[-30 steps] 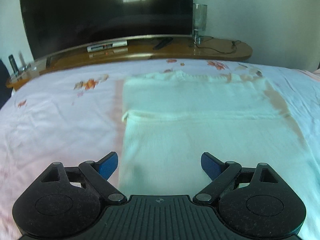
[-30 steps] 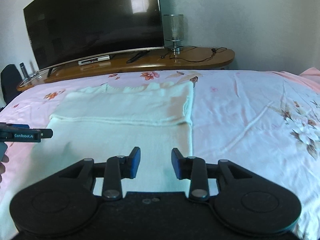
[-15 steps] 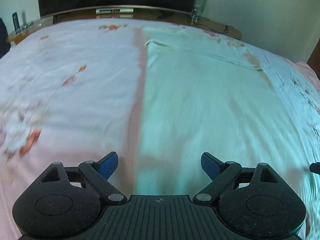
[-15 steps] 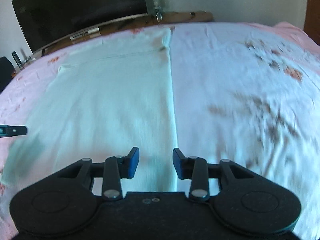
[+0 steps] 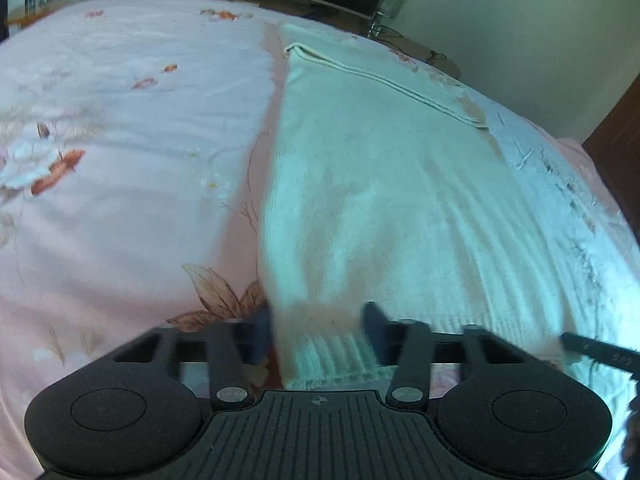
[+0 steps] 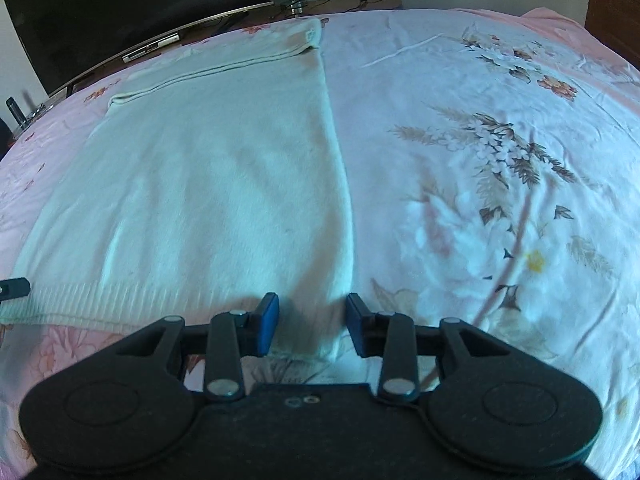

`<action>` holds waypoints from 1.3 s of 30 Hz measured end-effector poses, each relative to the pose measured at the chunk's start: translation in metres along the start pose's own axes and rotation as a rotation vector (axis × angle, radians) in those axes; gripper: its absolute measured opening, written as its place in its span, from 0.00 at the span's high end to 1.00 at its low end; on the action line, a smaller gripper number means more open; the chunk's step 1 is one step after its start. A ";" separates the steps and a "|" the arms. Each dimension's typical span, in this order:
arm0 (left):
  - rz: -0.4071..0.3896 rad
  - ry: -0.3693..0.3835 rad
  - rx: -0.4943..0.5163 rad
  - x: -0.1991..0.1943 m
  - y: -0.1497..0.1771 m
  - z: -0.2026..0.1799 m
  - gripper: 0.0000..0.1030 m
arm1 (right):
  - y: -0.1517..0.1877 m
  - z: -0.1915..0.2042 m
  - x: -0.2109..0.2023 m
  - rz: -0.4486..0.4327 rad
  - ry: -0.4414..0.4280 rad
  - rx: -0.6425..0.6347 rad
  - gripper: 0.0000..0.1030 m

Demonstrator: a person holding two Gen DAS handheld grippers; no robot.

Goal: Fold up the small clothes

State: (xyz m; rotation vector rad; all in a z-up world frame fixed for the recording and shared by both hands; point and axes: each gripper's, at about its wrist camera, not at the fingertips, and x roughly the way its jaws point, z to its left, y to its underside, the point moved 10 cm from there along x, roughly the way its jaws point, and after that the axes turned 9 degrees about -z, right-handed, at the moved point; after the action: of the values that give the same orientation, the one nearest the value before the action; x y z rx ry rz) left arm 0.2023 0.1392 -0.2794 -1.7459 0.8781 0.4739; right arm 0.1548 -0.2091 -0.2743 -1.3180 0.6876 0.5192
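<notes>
The sweater (image 6: 208, 184) lies flat on the bed (image 6: 480, 160), its top part folded down at the far end. The left tool (image 5: 318, 330) sits over the near left hem corner, the right tool (image 6: 312, 322) over the near right one. Behind the bed stands a desk (image 6: 348, 2) carrying a television (image 6: 120, 12).
</notes>
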 end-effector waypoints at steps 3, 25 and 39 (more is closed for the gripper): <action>0.040 0.043 -0.031 0.002 0.006 -0.004 0.86 | 0.000 0.001 -0.001 0.006 -0.011 0.019 0.73; -0.245 0.195 0.043 0.031 -0.148 -0.055 0.93 | -0.136 0.030 0.008 -0.245 -0.227 0.156 0.91; -0.376 0.099 -0.056 0.187 -0.287 -0.059 0.93 | -0.284 0.023 0.171 -0.315 -0.271 0.204 0.91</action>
State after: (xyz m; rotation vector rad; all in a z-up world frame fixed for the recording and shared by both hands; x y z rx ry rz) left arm 0.5339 0.0674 -0.2045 -1.9449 0.5874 0.1658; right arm 0.4762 -0.2461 -0.1970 -1.1113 0.2923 0.3515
